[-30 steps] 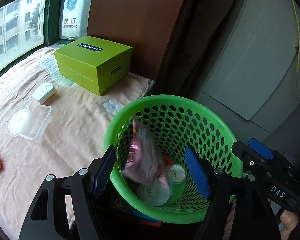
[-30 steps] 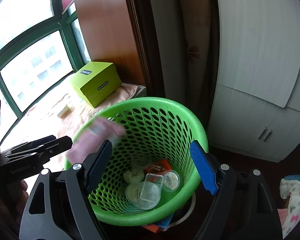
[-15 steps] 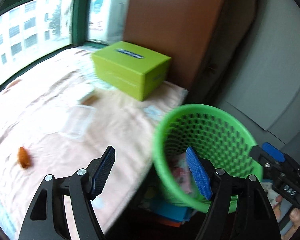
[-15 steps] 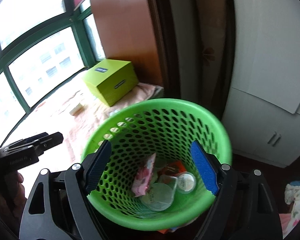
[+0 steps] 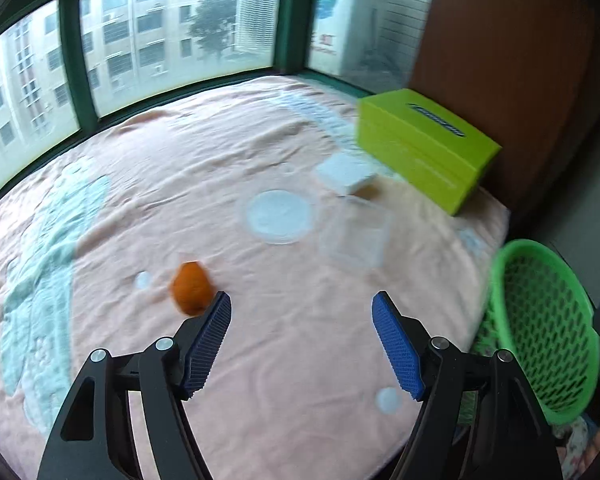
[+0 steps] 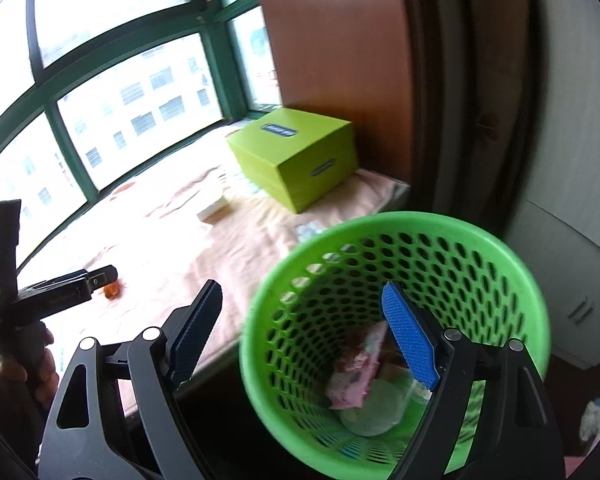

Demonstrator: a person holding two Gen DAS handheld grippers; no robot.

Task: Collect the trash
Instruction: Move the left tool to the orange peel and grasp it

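My left gripper point(image 5: 302, 344) is open and empty above the peach blanket point(image 5: 180, 184). An orange scrap point(image 5: 191, 288) lies just beyond its left finger. A clear plastic lid point(image 5: 279, 216), a clear square container point(image 5: 356, 236) and a white sponge-like block point(image 5: 346, 172) lie farther on. The green mesh basket point(image 5: 540, 328) stands at the right, off the bed edge. My right gripper point(image 6: 300, 344) is open and empty over the basket's near rim point(image 6: 260, 320). A pink wrapper point(image 6: 354, 380) and clear cups point(image 6: 374, 412) lie inside the basket.
A lime-green box point(image 5: 424, 148) sits at the bed's far right by a brown panel; it also shows in the right wrist view point(image 6: 296, 156). Green-framed windows point(image 5: 172, 28) run behind the bed. The left gripper's handle point(image 6: 40, 300) shows at the left. White cabinets point(image 6: 572, 260) stand right.
The pink wrapper dropped from my left gripper into the basket. My left gripper swung left from over the basket to over the blanket, near the orange scrap. The right gripper shifted slightly.
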